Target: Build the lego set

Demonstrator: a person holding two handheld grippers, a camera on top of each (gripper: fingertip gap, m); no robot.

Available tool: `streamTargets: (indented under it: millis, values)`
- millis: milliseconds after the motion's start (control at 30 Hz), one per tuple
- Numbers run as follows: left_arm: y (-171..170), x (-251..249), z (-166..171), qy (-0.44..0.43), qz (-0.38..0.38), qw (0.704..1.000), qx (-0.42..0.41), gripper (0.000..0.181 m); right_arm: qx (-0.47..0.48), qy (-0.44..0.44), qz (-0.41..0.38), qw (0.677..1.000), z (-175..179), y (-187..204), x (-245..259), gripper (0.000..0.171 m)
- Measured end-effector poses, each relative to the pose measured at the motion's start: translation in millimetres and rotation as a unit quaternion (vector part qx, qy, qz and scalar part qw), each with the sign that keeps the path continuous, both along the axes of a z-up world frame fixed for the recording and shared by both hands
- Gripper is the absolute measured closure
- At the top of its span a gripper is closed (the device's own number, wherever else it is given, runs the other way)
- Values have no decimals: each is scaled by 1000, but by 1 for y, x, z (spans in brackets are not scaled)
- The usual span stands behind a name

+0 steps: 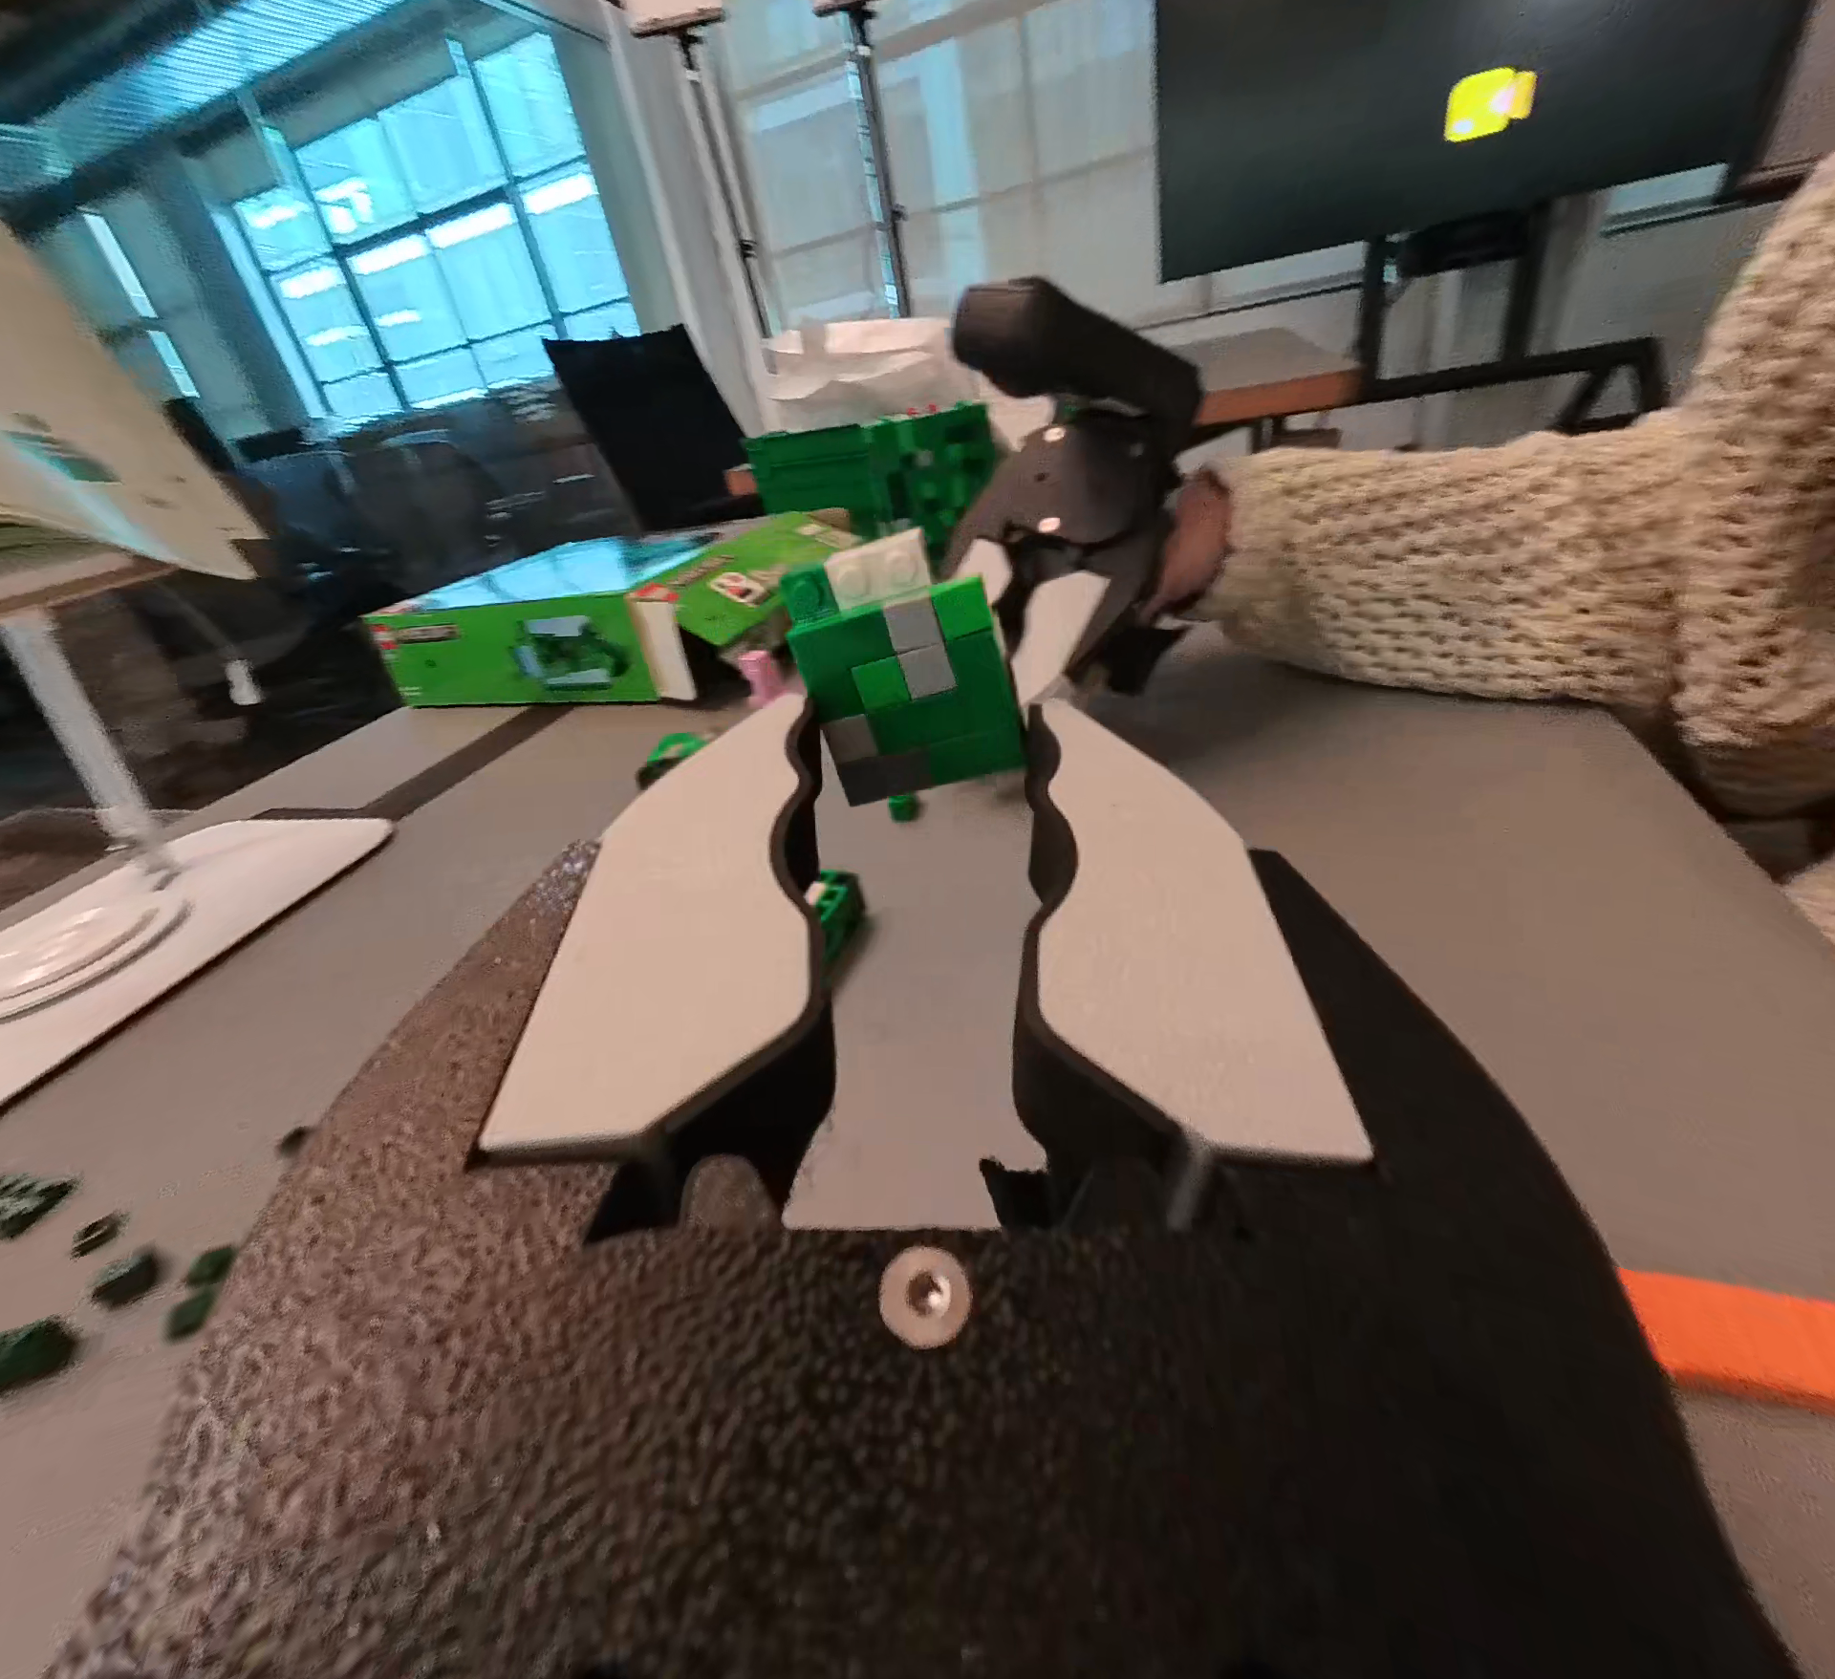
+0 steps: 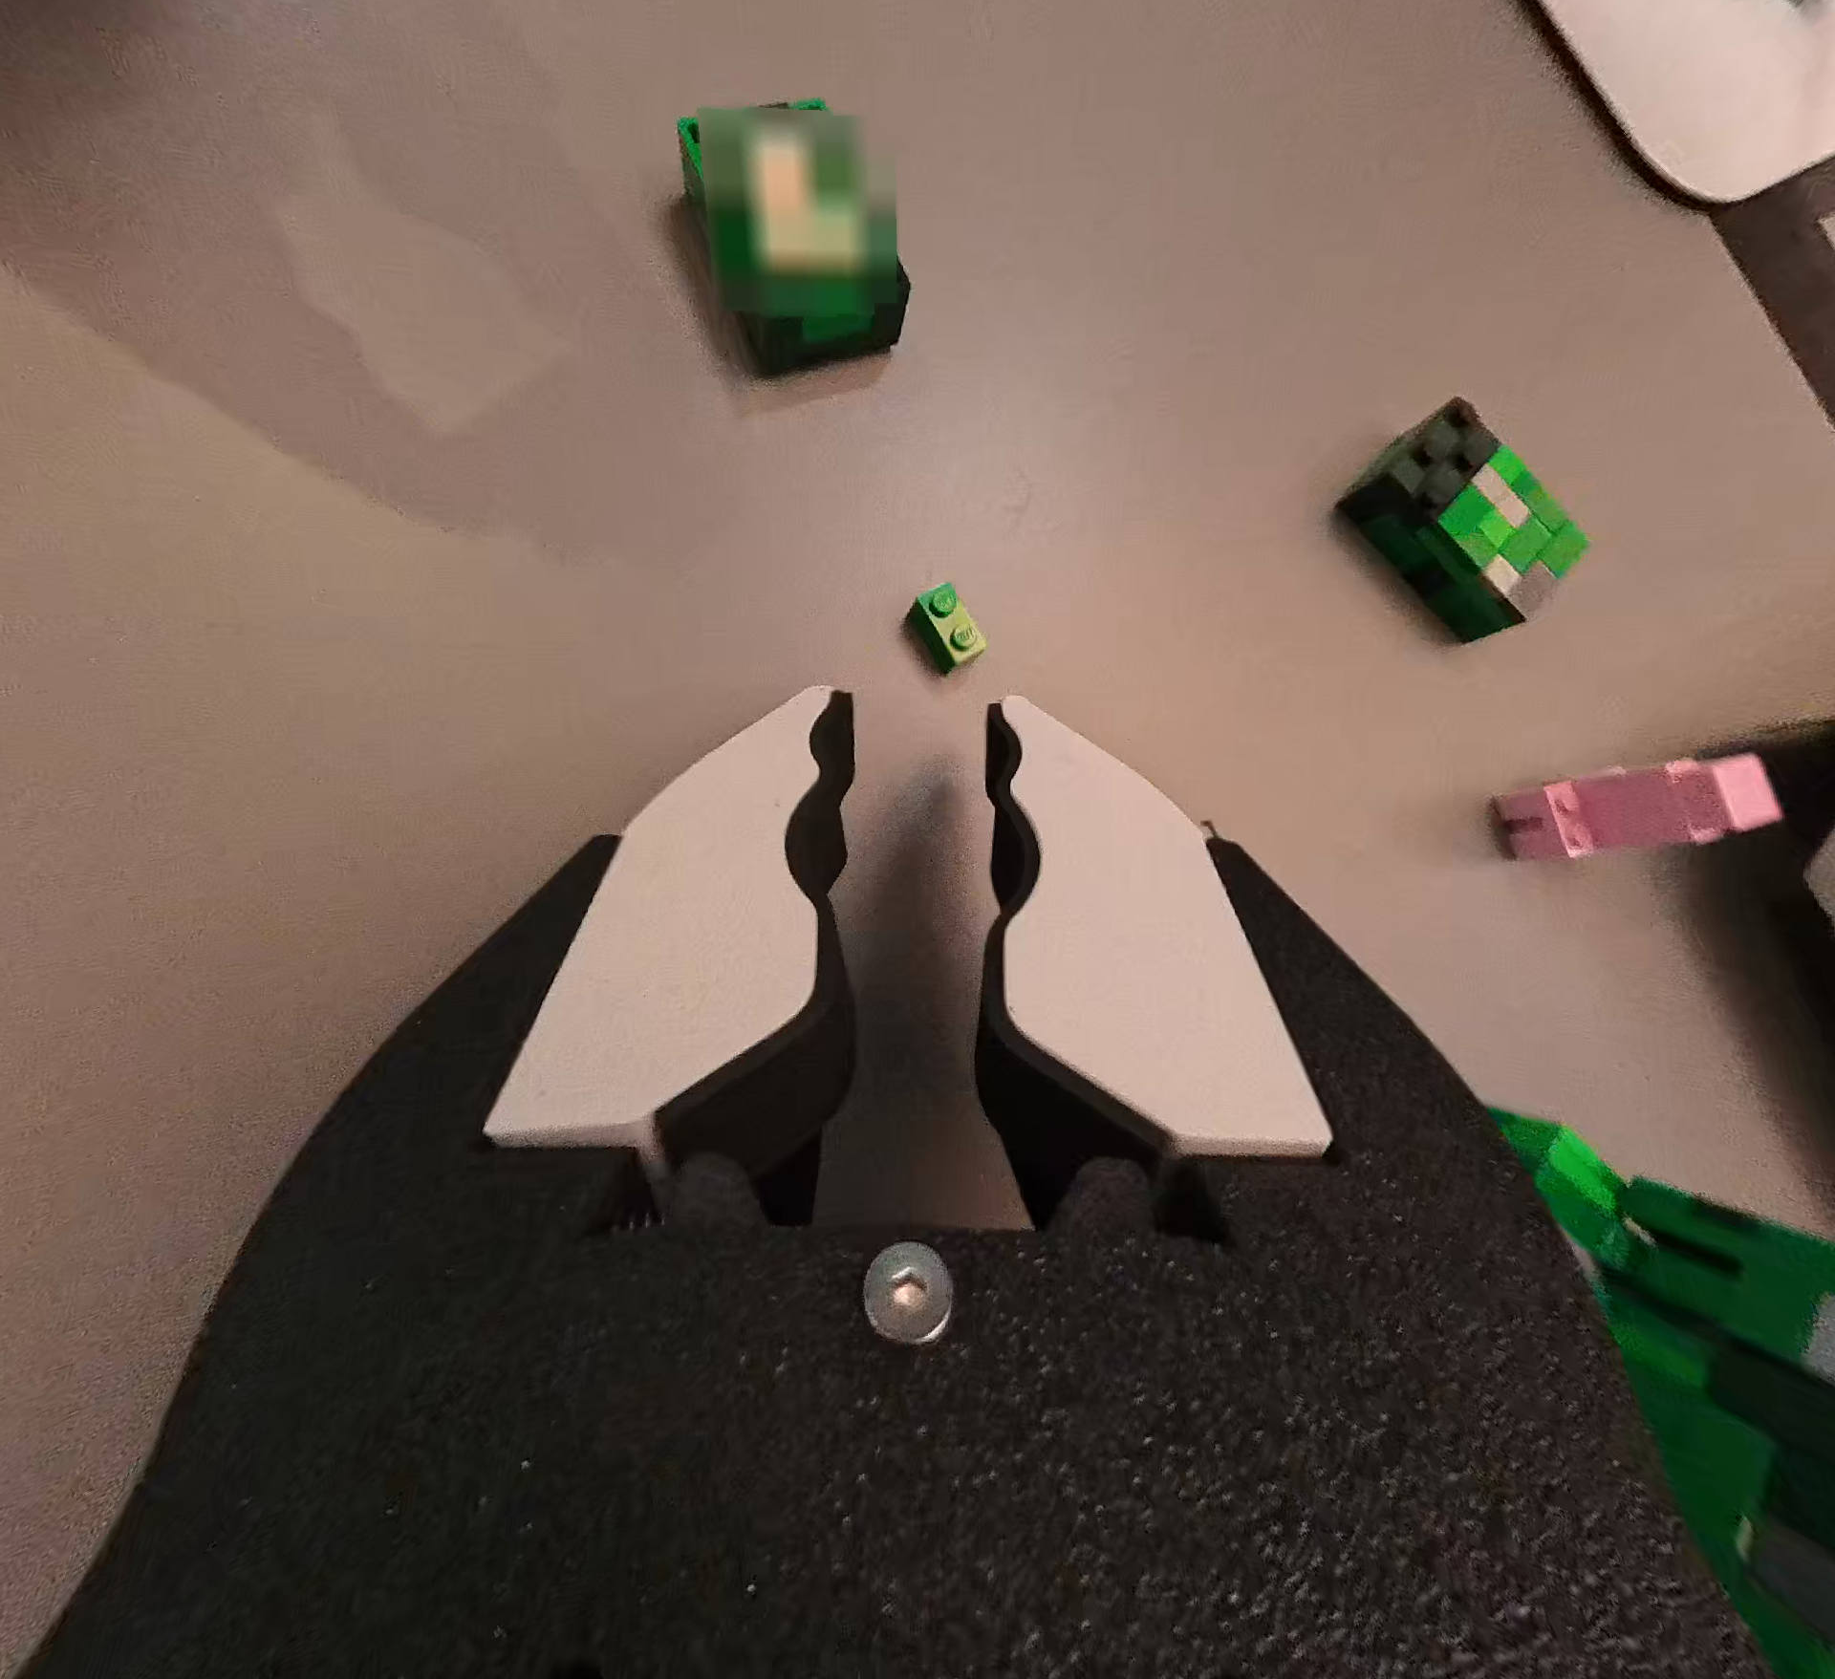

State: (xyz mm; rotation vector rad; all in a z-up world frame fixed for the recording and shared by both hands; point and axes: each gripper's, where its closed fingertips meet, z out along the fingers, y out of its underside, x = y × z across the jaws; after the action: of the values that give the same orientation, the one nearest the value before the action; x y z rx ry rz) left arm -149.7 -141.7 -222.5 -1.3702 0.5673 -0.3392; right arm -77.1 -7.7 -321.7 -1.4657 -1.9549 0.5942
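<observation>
My left gripper [image 1: 923, 718] is shut on a green block assembly [image 1: 914, 688] with grey tiles and a white plate on top, held above the grey table [image 1: 1390, 837]. My right gripper [image 2: 918, 703] is open and empty, pointing down at the table, with a small green two-stud brick [image 2: 946, 629] just beyond its tips. The same brick shows below the held block in the left wrist view [image 1: 902, 802]. The right gripper also shows behind the block in the left wrist view [image 1: 1043, 648], held by a hand in a knit sleeve.
In the right wrist view a green block [image 2: 794, 241], a green cube with grey tiles [image 2: 1465, 519] and a pink piece [image 2: 1638, 807] lie on the table. A larger green build [image 1: 874, 460], the set's box [image 1: 556, 629], an orange tool [image 1: 1748, 1333], a white stand base [image 1: 179, 897] and loose dark green pieces [image 1: 119, 1274] surround the work area. My right fingertips sit around 20 cm from my left ones.
</observation>
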Motion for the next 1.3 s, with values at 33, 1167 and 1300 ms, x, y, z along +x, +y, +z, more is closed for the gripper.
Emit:
streamTargets:
  millis: [33,1167,1300]
  values:
    - [-1,4,-2,-1,-14,1000,-5,142,-5,1,10,1000,-2,0,-3,145]
    - [15,7,-47,83,36,986,-143,143,100,-150,240,954,74,-117,-50,163]
    - [15,6,-47,83,41,985,-146,143,122,-167,235,950,73,-116,-51,163]
